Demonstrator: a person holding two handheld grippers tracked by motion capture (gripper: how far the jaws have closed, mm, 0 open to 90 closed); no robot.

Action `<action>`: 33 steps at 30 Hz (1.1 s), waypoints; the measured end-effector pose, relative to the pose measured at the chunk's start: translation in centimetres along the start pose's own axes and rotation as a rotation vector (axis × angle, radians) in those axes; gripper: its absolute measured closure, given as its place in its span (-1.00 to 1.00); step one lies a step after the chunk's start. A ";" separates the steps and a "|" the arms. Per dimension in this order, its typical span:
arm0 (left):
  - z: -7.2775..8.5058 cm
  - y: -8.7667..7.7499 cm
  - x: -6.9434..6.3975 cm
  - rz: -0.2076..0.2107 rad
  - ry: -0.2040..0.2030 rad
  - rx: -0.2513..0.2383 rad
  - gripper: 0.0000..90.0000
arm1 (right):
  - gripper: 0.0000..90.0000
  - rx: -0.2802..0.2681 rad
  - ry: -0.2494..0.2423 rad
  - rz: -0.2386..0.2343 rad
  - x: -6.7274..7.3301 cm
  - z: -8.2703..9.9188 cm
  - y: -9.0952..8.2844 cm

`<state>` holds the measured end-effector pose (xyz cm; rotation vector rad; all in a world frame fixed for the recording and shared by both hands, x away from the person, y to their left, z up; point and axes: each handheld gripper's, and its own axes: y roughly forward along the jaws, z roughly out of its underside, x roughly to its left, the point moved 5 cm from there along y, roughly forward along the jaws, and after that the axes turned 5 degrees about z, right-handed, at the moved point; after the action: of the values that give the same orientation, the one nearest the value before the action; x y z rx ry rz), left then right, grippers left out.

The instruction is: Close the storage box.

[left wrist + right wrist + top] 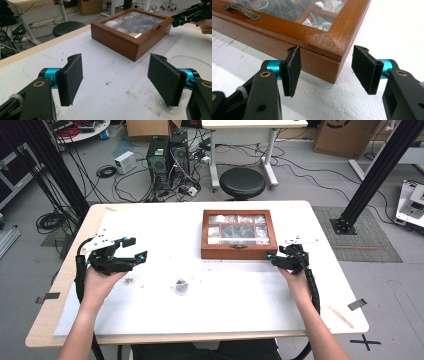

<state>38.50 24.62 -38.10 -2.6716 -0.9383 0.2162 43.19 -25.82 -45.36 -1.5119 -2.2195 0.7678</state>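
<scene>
I read no label on the wooden box; my right gripper fingers straddled its corner unclenched, left gripper released above the bench.

A round black stool is standing on the grey floor just beyond the far edge of the white worktop. Two dark computer towers are sitting further back to the left, with tangled cables sprawling around them. A white desk is standing behind the stool. Cardboard boxes are resting along the back. Black frame posts are rising on either side, and a small clear dish is lying on the worktop.
</scene>
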 end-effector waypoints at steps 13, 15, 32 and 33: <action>-0.2 -0.7 0.6 -0.045 -0.005 -0.026 -0.37 | -0.36 -0.166 0.025 0.033 -1.9 -2.0 -3.6; -0.2 -0.9 0.8 -0.052 -0.011 -0.033 -0.37 | -0.38 -0.202 0.014 0.049 -2.2 -2.4 -4.4; -0.1 -1.4 0.9 -0.080 -0.024 -0.036 -0.37 | -0.42 -0.279 -0.013 0.056 -2.4 -3.9 -6.6; -0.1 -1.4 0.9 -0.079 -0.024 -0.035 -0.37 | -0.42 -0.280 -0.013 0.057 -2.4 -3.9 -6.6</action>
<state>38.47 26.19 -37.57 -2.6626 -1.0623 0.2160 41.34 -28.99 -38.23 -1.7068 -2.3818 0.4992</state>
